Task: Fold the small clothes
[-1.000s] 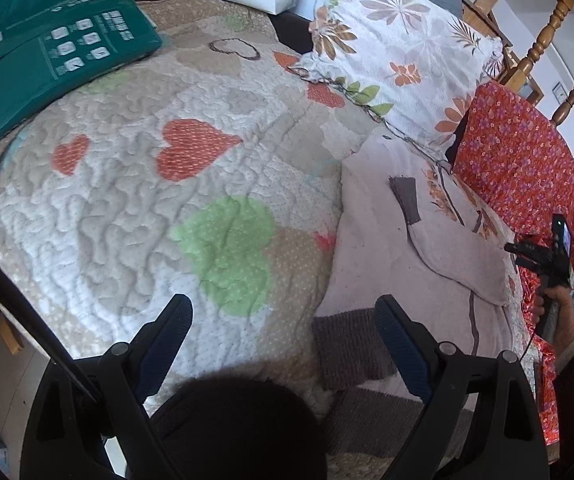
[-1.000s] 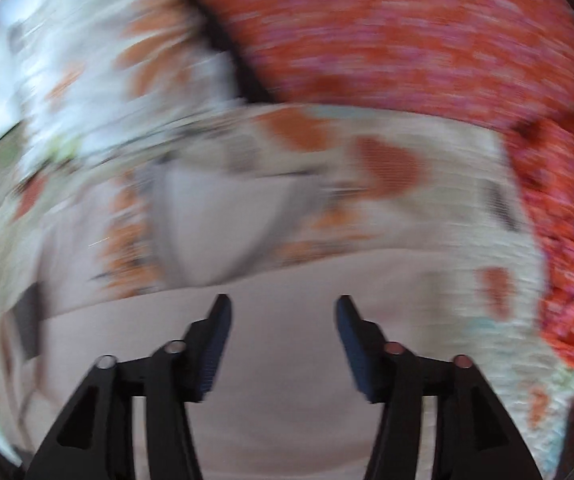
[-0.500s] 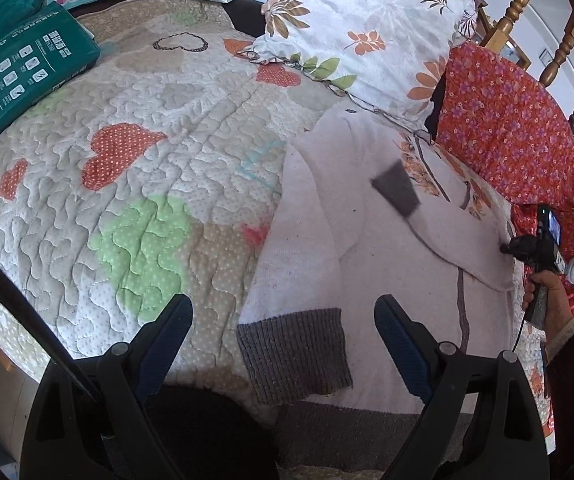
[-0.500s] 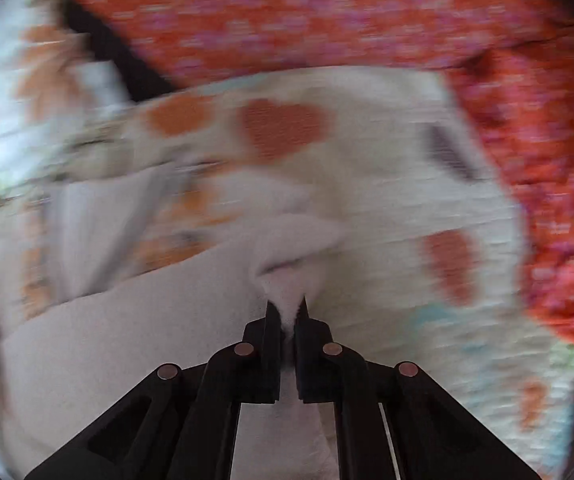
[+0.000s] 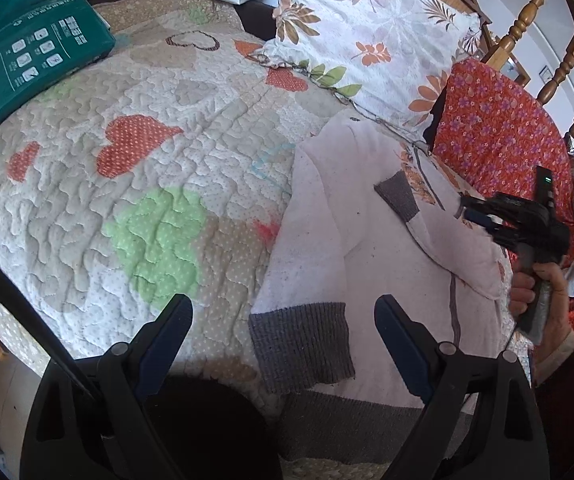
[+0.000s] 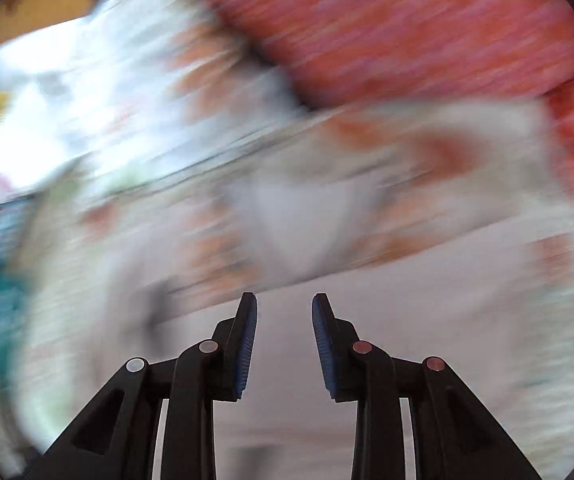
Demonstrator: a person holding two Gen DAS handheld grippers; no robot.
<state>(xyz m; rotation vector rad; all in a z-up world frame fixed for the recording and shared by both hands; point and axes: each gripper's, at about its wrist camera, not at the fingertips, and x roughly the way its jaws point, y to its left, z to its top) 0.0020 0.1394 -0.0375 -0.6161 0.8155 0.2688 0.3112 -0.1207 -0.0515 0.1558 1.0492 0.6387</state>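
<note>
The small pale pink sweater with grey knit cuffs [image 5: 371, 256] lies flat on my bed's quilt with coloured hearts [image 5: 135, 184]. My left tool [image 5: 283, 312] is wide open over a cuff — holding nothing. My right tool [image 6: 284, 308] is opening — empty too.

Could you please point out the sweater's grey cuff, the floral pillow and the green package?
grey cuff [image 5: 303, 346]: left wrist view, cuff's middle.
floral pillow [image 5: 371, 36]: left wrist view, pillow's centre.
green package [image 5: 27, 68]: left wrist view, printed top face.

I count one pale pink sweater [image 5: 371, 248] with grey cuffs, one heart-patterned quilt [image 5: 135, 168], one floral pillow [image 5: 371, 40], one red floral cloth [image 5: 499, 140], one teal package [image 5: 27, 64], and my two grippers.
</note>
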